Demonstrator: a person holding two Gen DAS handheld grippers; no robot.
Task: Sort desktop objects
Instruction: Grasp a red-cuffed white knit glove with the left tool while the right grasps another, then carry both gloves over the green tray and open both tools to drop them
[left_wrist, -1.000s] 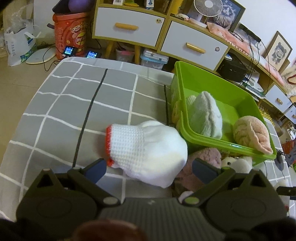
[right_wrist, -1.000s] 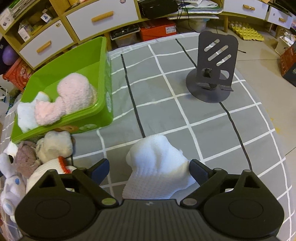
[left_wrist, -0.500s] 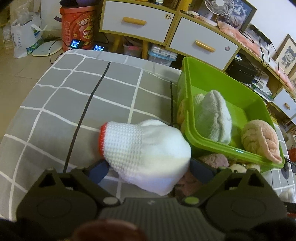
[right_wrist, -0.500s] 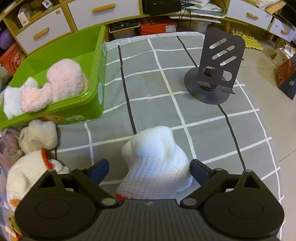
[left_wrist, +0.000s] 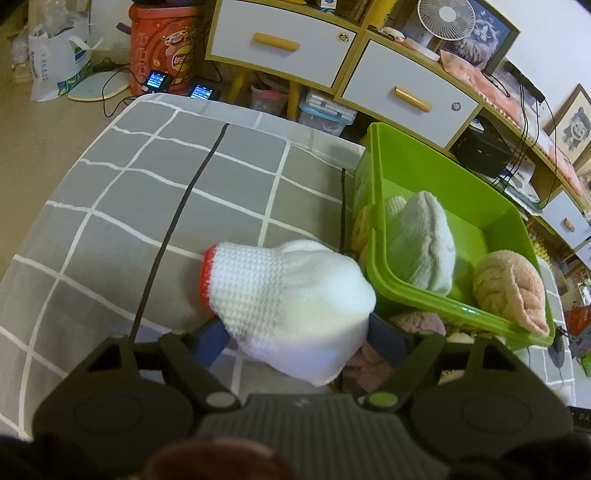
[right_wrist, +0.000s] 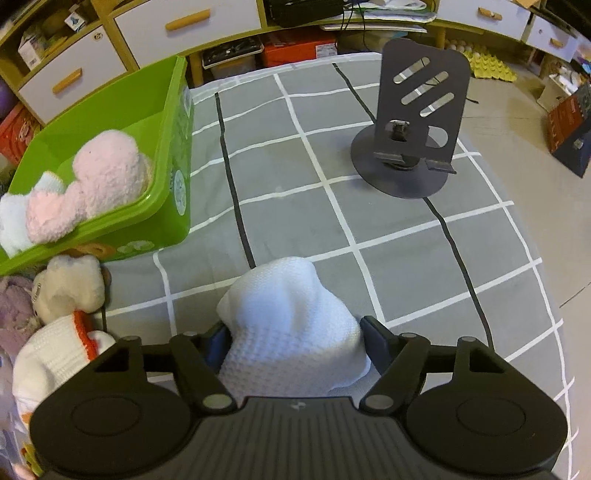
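Note:
A white knitted glove with a red cuff (left_wrist: 288, 291) lies on the grey checked cloth, and my left gripper (left_wrist: 299, 339) has its fingers pressed against both its sides. A second white knitted glove (right_wrist: 295, 332) sits between the fingers of my right gripper (right_wrist: 295, 347), which are closed in on it. The left-hand glove also shows in the right wrist view (right_wrist: 55, 354). A green bin (left_wrist: 439, 236) holds a pale rolled sock (left_wrist: 424, 240) and a pink rolled towel (left_wrist: 513, 288); it also shows in the right wrist view (right_wrist: 159, 110).
A dark phone stand (right_wrist: 410, 147) stands on the cloth to the far right. Plush toys (right_wrist: 70, 288) lie by the bin's near wall. White drawers (left_wrist: 402, 85) and clutter stand behind the table. The table edge (left_wrist: 55, 184) drops off at the left.
Both grippers moved forward over their gloves and their fingers closed in from wide open until they press on the gloves' sides.

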